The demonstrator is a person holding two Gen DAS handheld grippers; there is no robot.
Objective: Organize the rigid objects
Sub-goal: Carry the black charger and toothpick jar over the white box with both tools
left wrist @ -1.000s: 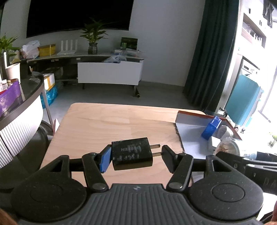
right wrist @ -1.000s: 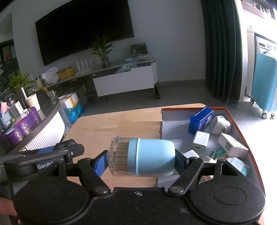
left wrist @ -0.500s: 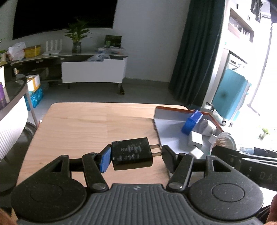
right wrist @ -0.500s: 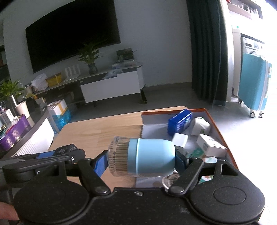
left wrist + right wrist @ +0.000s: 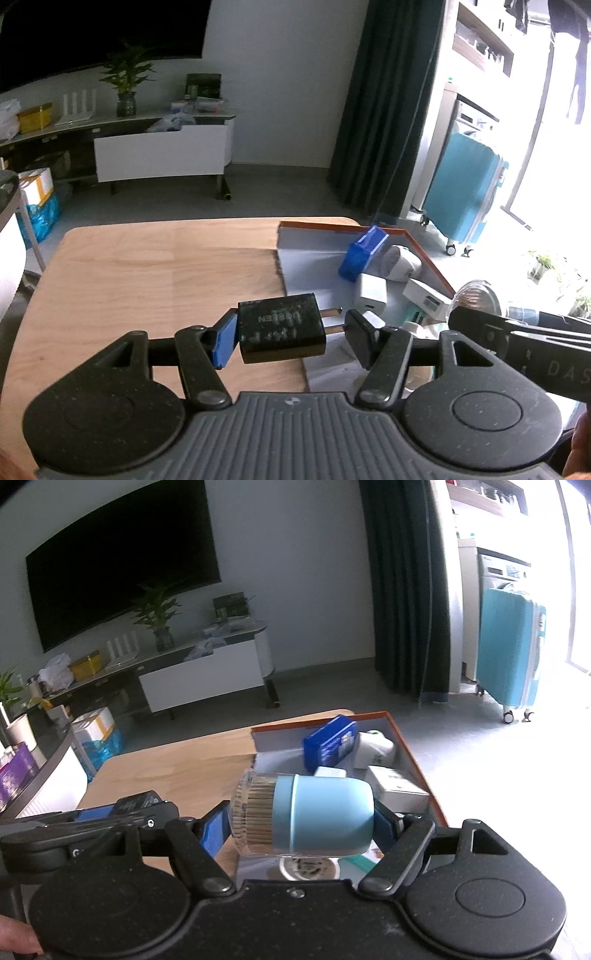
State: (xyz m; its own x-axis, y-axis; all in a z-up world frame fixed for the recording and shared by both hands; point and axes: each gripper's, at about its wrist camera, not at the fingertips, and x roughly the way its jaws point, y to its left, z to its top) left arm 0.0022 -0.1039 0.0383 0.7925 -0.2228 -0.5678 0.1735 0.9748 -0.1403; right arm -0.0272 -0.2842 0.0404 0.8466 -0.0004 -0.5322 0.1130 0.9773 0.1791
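My left gripper (image 5: 290,338) is shut on a black plug-in charger (image 5: 281,328), gripped end to end with its two metal prongs against the right pad, above the seam between the wooden table (image 5: 147,273) and the orange-rimmed box (image 5: 354,229). My right gripper (image 5: 301,823) is shut on a light blue toothpick jar (image 5: 314,812) held sideways, clear end to the left, over the near part of the box (image 5: 413,753). The left gripper (image 5: 110,816) shows at the left of the right wrist view. The jar's clear end (image 5: 476,295) peeks in at the right of the left wrist view.
Inside the box lie a blue packet (image 5: 364,253), a white rounded device (image 5: 400,262), a white cube adapter (image 5: 373,295), white cartons (image 5: 397,786) and a round lidded tin (image 5: 308,867). A blue suitcase (image 5: 465,188) stands on the floor beyond. A TV cabinet (image 5: 162,151) lines the far wall.
Both grippers have carried their loads to the right across the table, so the box now lies under them. The grips have not changed.
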